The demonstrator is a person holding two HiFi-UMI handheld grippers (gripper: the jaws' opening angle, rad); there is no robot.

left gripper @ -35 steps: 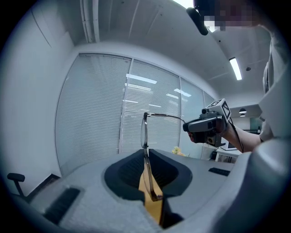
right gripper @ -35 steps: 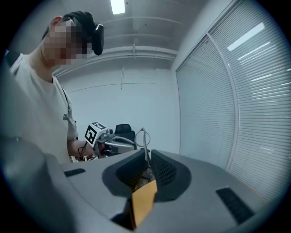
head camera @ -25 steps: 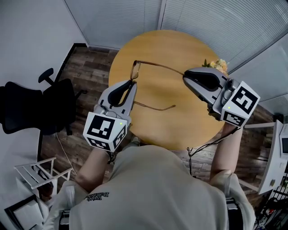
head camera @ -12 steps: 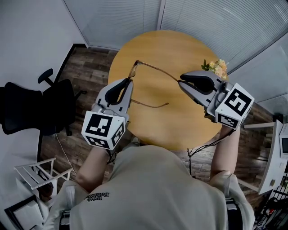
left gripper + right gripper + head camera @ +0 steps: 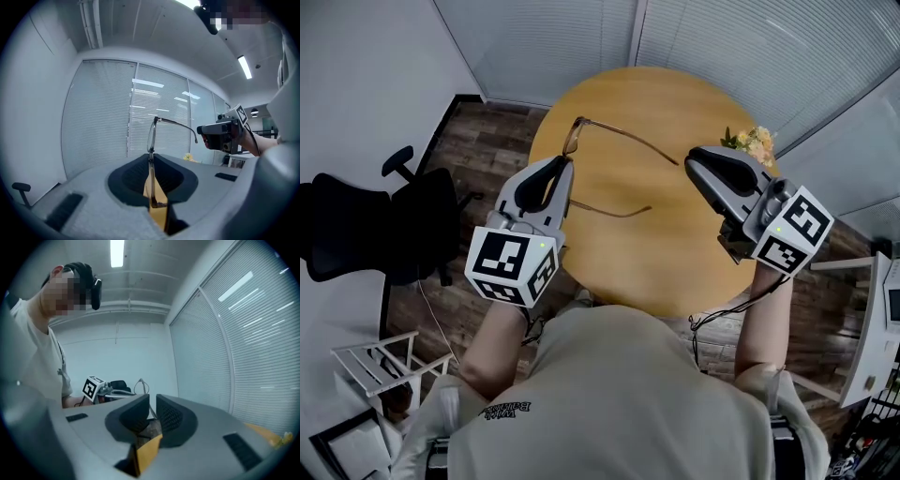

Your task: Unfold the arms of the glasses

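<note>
Right hand-held gripper (image 5: 691, 158) drew back right, jaws slightly apart: far arm (image 5: 628, 141) of glasses (image 5: 573, 137) released, swung out. Left hand-held gripper (image 5: 563, 164) clamps front rim. Near arm (image 5: 609, 212) also out; unfolding looks done.

Over the table (image 5: 666, 244), the glasses (image 5: 573, 137) sit at ten o'clock, the left gripper (image 5: 561, 162) at eight, the right gripper (image 5: 692, 157) at three; flowers (image 5: 753, 141) stand on it at two.

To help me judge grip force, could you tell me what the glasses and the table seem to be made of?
Glasses: thin brownish wire frame with a slight sheen, likely metal. Table: smooth yellow-brown top, probably wood or laminate; no grain can be made out.
</note>
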